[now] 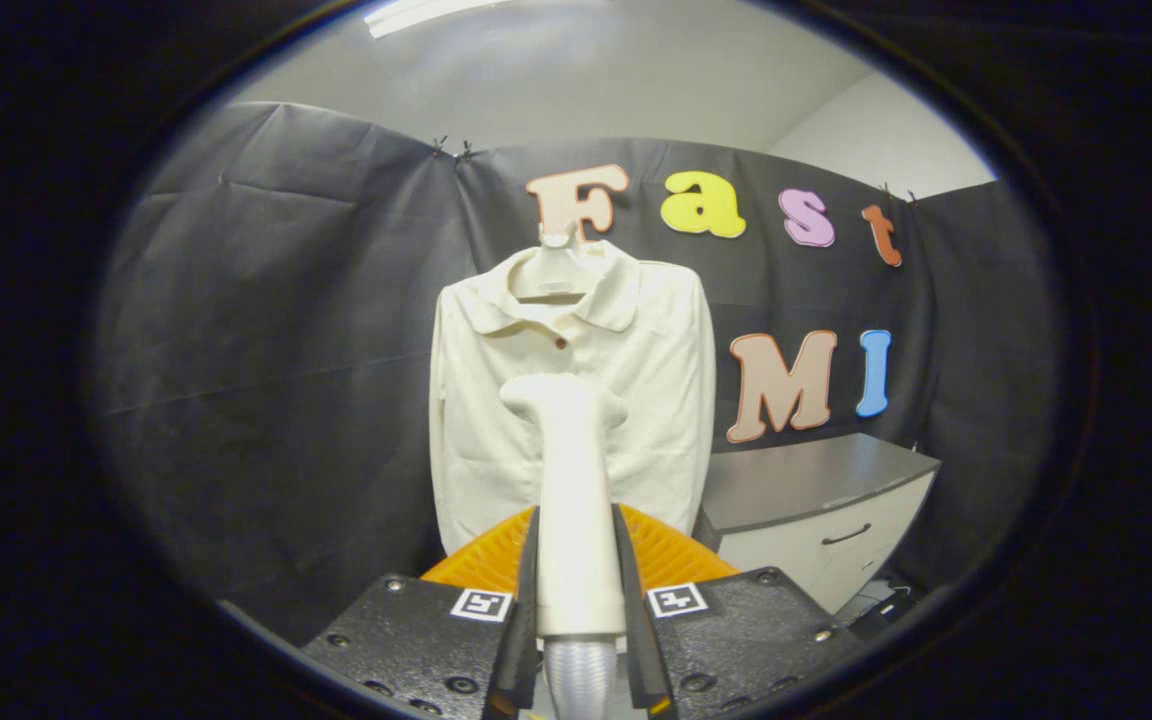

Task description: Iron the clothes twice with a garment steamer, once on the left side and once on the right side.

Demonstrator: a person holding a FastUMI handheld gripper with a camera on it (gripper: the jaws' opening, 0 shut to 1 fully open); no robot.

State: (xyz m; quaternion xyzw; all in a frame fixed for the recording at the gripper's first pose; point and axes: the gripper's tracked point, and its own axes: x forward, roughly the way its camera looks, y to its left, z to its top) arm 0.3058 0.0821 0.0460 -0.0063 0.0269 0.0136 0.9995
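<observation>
Against the black cloth wall [266, 330] beside a grey-topped desk [806, 480], I see a white shirt [496, 400] on a hanger [556, 262], while my claw [576, 590] is clamped on the garment steamer [571, 480], its head before the shirt front.

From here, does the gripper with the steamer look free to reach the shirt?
Probably yes. The gripper is shut on the steamer, whose head points at the shirt hanging on the wall beyond the fingers; nothing stands between them.
</observation>
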